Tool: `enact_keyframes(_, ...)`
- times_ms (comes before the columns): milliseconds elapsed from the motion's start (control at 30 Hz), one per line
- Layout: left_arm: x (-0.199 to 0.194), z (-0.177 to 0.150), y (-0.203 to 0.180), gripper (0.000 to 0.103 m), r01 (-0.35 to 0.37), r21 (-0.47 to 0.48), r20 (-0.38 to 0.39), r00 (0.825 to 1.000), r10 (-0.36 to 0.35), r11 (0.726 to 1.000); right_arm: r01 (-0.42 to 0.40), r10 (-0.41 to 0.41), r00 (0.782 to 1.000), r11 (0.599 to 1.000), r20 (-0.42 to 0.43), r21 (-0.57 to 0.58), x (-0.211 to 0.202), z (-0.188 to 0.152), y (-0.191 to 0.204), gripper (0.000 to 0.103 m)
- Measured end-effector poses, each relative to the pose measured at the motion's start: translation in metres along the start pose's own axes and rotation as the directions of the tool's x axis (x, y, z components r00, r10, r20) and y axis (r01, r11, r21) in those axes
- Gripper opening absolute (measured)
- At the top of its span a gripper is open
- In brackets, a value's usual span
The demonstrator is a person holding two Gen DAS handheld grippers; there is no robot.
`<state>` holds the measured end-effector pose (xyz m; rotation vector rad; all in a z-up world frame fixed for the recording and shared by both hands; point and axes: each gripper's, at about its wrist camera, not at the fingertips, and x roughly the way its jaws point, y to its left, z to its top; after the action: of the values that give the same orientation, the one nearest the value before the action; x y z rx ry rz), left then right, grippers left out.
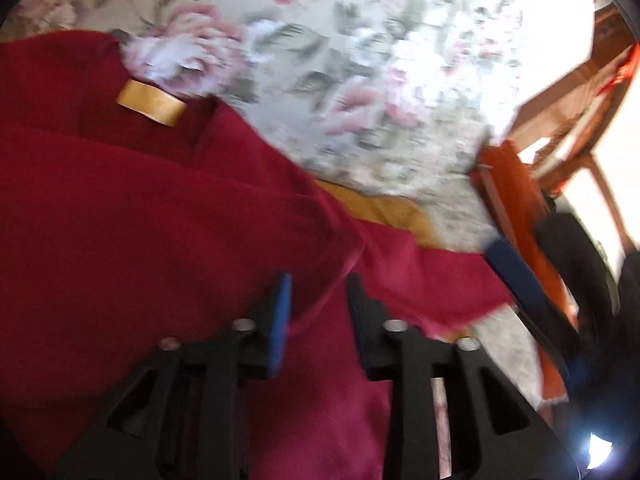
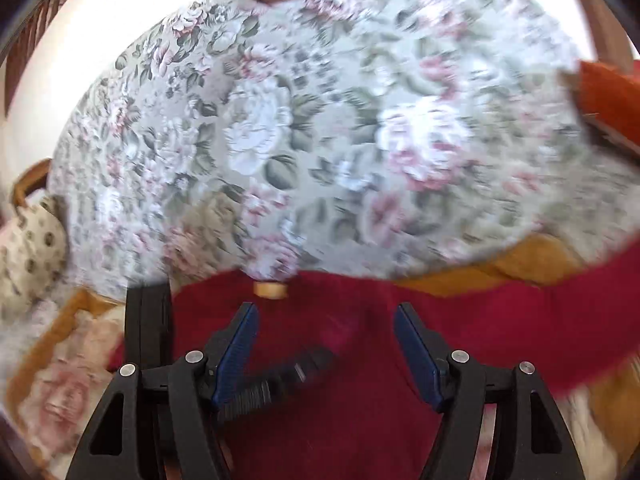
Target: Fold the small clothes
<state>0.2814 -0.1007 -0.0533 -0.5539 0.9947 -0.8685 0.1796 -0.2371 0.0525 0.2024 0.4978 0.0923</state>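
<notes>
A grey-green cloth printed with pink and white roses [image 2: 304,128] covers the broad surface and fills most of both views; whether a bed or a counter lies under it cannot be told. On it lies the dark red knitted garment [image 1: 132,240], spread across the near side, with a crease running through its middle and one edge reaching out to the right in the left wrist view. In the right wrist view the same red garment [image 2: 360,380] lies directly below the camera. A mustard-yellow cloth [image 1: 384,208] shows from under its far edge. An orange cloth [image 1: 516,204] hangs over a piece of wooden furniture at the right. A small tan label [image 1: 151,102] sits at the garment's neckline.

The left gripper [image 1: 318,308] hovers low over the red knit, its black fingers [image 1: 362,312] partly apart, with a fold of the cloth rising between them; the pads do not appear to press on it. The right gripper [image 2: 324,356] is above the garment, its blue-padded fingers [image 2: 236,352] spread wide and holding nothing.
</notes>
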Motion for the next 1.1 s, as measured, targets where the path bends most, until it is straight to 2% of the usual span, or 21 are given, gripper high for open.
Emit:
enact_keyframes(33, -0.006, -0.004, -0.002, 0.038, 0.017, -0.001, -0.013, 1.0, -0.017, 1.0, -0.035, 0.035, 0.999, 0.999, -0.018, 0.019, 0.005, 0.009, -0.004, 0.068)
enact_keyframes(100, -0.027, -0.014, -0.008, 0.038, -0.021, 0.039, -0.009, 1.0, 0.021, 0.999, -0.057, 0.062, 0.996, 0.995, -0.058, 0.084, 0.017, 0.019, -0.016, 0.068)
enact_keyframes(133, -0.038, -0.019, -0.01, 0.038, -0.057, 0.063, 0.001, 0.998, 0.057, 0.996, -0.069, 0.082, 0.992, 0.99, -0.099, 0.127, 0.025, 0.018, -0.023, 0.068)
enact_keyframes(167, -0.054, -0.025, -0.01, 0.038, -0.122, 0.1, 0.017, 0.992, 0.121, 0.987, -0.094, 0.118, 0.984, 0.98, -0.133, 0.174, 0.031, 0.016, -0.031, 0.068)
enact_keyframes(233, -0.083, -0.036, -0.005, 0.038, -0.219, 0.132, 0.059, 0.975, 0.213, 0.967, -0.15, 0.222, 0.958, 0.928, -0.184, 0.34, 0.046, 0.002, -0.051, 0.068)
enact_keyframes(333, -0.127, -0.046, 0.005, 0.038, -0.375, 0.132, 0.162, 0.921, 0.353, 0.917, -0.126, 0.245, 0.942, 0.891, -0.228, 0.436, 0.059, -0.019, -0.064, 0.068)
enact_keyframes(433, -0.159, -0.051, 0.009, 0.038, -0.463, 0.121, 0.27, 0.867, 0.419, 0.878, -0.1, 0.254, 0.927, 0.876, -0.274, 0.472, 0.073, -0.033, -0.063, 0.067)
enact_keyframes(467, -0.171, -0.051, 0.009, 0.038, -0.489, 0.12, 0.317, 0.843, 0.434, 0.864, -0.091, 0.253, 0.924, 0.875, -0.287, 0.476, 0.08, -0.034, -0.065, 0.066)
enact_keyframes(500, -0.178, -0.051, 0.011, 0.038, -0.502, 0.115, 0.343, 0.83, 0.44, 0.857, -0.089, 0.246, 0.924, 0.882, -0.292, 0.463, 0.085, -0.034, -0.062, 0.058)
enact_keyframes(567, -0.193, -0.046, 0.023, 0.038, -0.519, 0.068, 0.382, 0.802, 0.459, 0.852, -0.12, 0.272, 0.914, 0.89, -0.301, 0.44, 0.095, -0.031, -0.06, 0.028)
enact_keyframes(600, -0.199, -0.043, 0.033, 0.038, -0.525, 0.037, 0.385, 0.793, 0.473, 0.85, -0.133, 0.283, 0.908, 0.893, -0.307, 0.429, 0.101, -0.03, -0.059, 0.005)
enact_keyframes(667, -0.201, -0.036, 0.05, 0.038, -0.522, -0.007, 0.374, 0.79, 0.486, 0.853, -0.115, 0.244, 0.921, 0.915, -0.305, 0.386, 0.099, -0.026, -0.06, 0.005)
enact_keyframes(733, -0.205, -0.026, 0.064, 0.038, -0.504, -0.037, 0.369, 0.795, 0.481, 0.863, -0.108, 0.203, 0.942, 0.936, -0.265, 0.334, 0.089, -0.021, -0.059, 0.005)
enact_keyframes(800, -0.203, -0.017, 0.072, 0.038, -0.484, -0.057, 0.367, 0.803, 0.47, 0.873, -0.08, 0.158, 0.954, 0.953, -0.256, 0.292, 0.083, -0.019, -0.063, 0.005)
enact_keyframes(900, -0.198, -0.003, 0.076, 0.038, -0.452, -0.077, 0.359, 0.819, 0.448, 0.889, -0.051, 0.127, 0.945, 0.967, -0.301, 0.248, 0.089, -0.023, -0.071, 0.005)
enact_keyframes(967, -0.187, 0.006, 0.078, 0.038, -0.441, -0.072, 0.331, 0.836, 0.438, 0.895, -0.042, 0.114, 0.939, 0.975, -0.326, 0.219, 0.094, -0.031, -0.07, 0.005)
enact_keyframes(1000, -0.18, 0.01, 0.08, 0.038, -0.448, -0.067, 0.314, 0.839, 0.446, 0.891, -0.04, 0.111, 0.94, 0.975, -0.322, 0.218, 0.095, -0.034, -0.072, 0.005)
enact_keyframes(1033, -0.175, 0.011, 0.08, 0.038, -0.472, -0.062, 0.292, 0.834, 0.468, 0.879, -0.045, 0.118, 0.946, 0.971, -0.303, 0.235, 0.095, -0.037, -0.074, 0.005)
enact_keyframes(1100, -0.157, 0.017, 0.095, 0.037, -0.565, -0.061, 0.209, 0.799, 0.564, 0.823, -0.055, 0.137, 0.948, 0.96, -0.288, 0.274, 0.095, -0.04, -0.08, 0.005)
